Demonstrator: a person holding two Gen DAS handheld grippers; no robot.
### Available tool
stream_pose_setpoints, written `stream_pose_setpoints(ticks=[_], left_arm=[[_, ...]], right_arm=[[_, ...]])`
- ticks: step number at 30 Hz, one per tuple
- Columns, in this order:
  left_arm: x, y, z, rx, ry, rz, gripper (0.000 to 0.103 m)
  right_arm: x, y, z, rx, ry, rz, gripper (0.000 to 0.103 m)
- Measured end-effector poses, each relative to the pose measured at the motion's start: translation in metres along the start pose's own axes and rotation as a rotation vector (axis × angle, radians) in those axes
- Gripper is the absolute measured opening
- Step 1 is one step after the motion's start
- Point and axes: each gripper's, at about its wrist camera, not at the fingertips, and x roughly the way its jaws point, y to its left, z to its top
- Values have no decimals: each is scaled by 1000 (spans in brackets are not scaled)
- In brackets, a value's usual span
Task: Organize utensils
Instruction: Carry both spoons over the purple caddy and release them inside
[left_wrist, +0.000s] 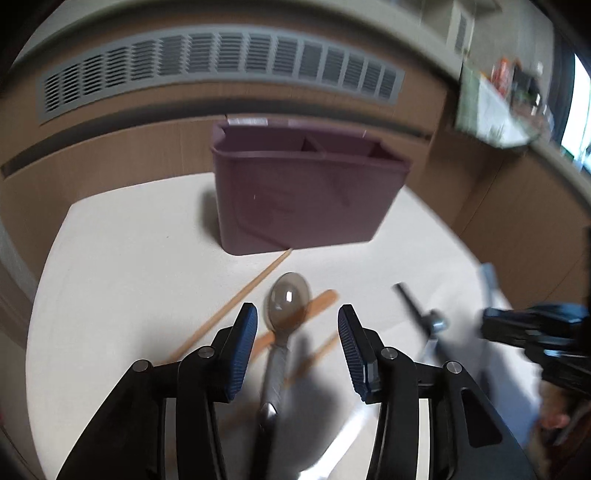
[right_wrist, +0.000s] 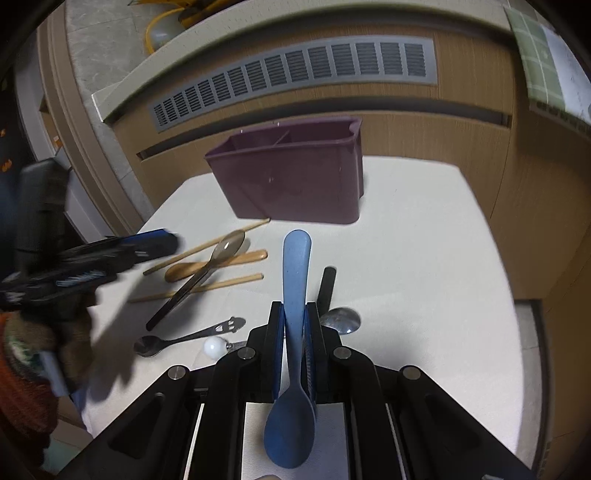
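1. Left wrist view: the left gripper (left_wrist: 297, 326) hangs with fingers wide apart over the smoky spoon (left_wrist: 286, 306), which lies across the wooden chopsticks (left_wrist: 236, 302) on the tabletop (left_wrist: 122, 266). The purple caddy (left_wrist: 306, 192) stands at twelve o'clock. Best to straddle the spoon's neck before closing.
2. Right wrist view: the right gripper (right_wrist: 294, 321) clamps a blue spoon (right_wrist: 295, 295) by its handle. Only here do a steel spoon (right_wrist: 184, 338) and a white-knobbed piece (right_wrist: 214, 347) show, at eight o'clock.

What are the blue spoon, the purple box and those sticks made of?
Blue spoon: probably matte plastic, faintly speckled and dull. Purple box: likely moulded plastic, smooth with a soft sheen. Sticks: they look like pale wood or bamboo, tan and unglossy.
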Motion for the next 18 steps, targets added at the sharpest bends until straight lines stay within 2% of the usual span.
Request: stream_pose_setpoints(ticks=[6, 10, 12, 14, 18], left_arm=[[43, -11, 15, 57, 98, 44, 47], [58, -10, 19, 21, 141, 120, 46], [57, -4, 19, -15, 136, 104, 33], [49, -1, 16, -31, 109, 133, 34], [10, 2, 9, -86, -11, 89, 34]], right_arm=[[3, -2, -1, -11, -2, -15, 9], [7, -3, 1, -5, -6, -17, 9], [7, -1, 2, -9, -11, -19, 9], [6, 0, 3, -16, -19, -22, 9], [1, 0, 5, -28, -44, -35, 9]])
